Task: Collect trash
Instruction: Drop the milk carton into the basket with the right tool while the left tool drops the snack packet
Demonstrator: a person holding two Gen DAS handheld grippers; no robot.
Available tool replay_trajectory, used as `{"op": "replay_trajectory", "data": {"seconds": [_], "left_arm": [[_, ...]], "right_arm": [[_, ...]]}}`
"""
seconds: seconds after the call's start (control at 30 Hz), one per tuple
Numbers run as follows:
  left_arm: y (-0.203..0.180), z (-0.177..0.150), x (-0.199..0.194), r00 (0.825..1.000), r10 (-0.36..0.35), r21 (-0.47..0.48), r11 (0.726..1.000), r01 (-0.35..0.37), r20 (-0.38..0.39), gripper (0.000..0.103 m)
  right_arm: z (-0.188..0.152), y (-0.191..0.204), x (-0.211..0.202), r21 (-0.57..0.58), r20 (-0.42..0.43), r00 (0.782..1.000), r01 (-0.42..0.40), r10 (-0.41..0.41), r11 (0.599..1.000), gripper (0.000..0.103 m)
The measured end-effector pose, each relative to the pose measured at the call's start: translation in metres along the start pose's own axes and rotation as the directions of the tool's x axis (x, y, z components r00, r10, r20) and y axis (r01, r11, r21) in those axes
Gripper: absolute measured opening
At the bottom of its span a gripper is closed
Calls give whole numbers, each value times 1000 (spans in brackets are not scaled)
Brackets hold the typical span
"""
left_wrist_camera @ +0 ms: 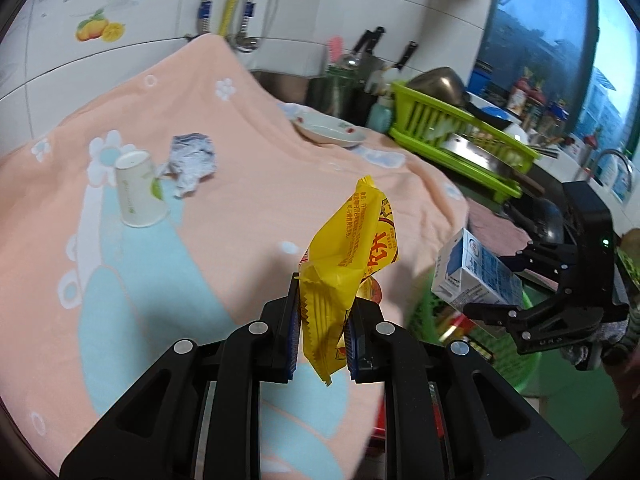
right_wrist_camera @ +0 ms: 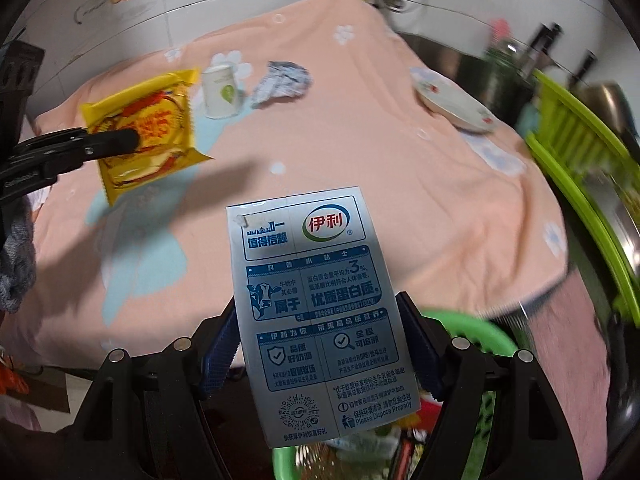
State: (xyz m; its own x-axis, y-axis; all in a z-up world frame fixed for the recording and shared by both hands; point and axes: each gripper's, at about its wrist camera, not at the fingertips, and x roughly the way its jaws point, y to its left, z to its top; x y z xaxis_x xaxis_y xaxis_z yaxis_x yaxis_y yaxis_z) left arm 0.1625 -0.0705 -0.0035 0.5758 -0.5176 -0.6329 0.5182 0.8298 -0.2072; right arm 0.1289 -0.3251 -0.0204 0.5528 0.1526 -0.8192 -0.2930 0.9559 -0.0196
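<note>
Carrying two pieces at once, we are gripping a yellow snack wrapper in the left gripper, its pads clamped on the crinkled film. The right gripper is clenching a blue-and-white milk carton across its flat sides.

Both loads are hanging over the table's near edge, with the green trash basket waiting low at about five o'clock in the right wrist view. To do this well, we are judging that each piece should be right over the basket mouth before the jaws let go; the light wrapper could flutter aside, so releasing low looks wise.

Still on the peach floral cloth, at ten o'clock in the left view, a paper cup is lying tipped beside a crumpled paper wad. A plate is sitting farther back, near a lime dish rack and white tiled wall.
</note>
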Motion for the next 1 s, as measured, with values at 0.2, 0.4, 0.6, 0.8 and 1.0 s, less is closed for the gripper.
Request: {"op": "replay_trajectory", "data": {"seconds": [0.2,0.4,0.6,0.8,1.0], "left_arm": [[-33,-7,9,998,-64,38,997,65,-14,18],[-64,-15,25,992,-120,63,990,122,-46,18],[-92,-19,40,985,-157,86,983,163,-78,18],[-119,-23,53,978,-183,112,975,194,-102,18],[-143,-32,72,969,-198,122,969,217,-146,18]], "right_arm": [[-43,-38,-14,124,-16,998,69,-68,990,71],[-83,-73,-19,249,-50,993,120,-112,961,72],[-116,-88,-21,331,-65,992,123,-107,935,73],[-135,-98,-30,396,-39,994,106,-98,912,77],[-145,-104,-48,433,5,993,105,-119,895,79]]}}
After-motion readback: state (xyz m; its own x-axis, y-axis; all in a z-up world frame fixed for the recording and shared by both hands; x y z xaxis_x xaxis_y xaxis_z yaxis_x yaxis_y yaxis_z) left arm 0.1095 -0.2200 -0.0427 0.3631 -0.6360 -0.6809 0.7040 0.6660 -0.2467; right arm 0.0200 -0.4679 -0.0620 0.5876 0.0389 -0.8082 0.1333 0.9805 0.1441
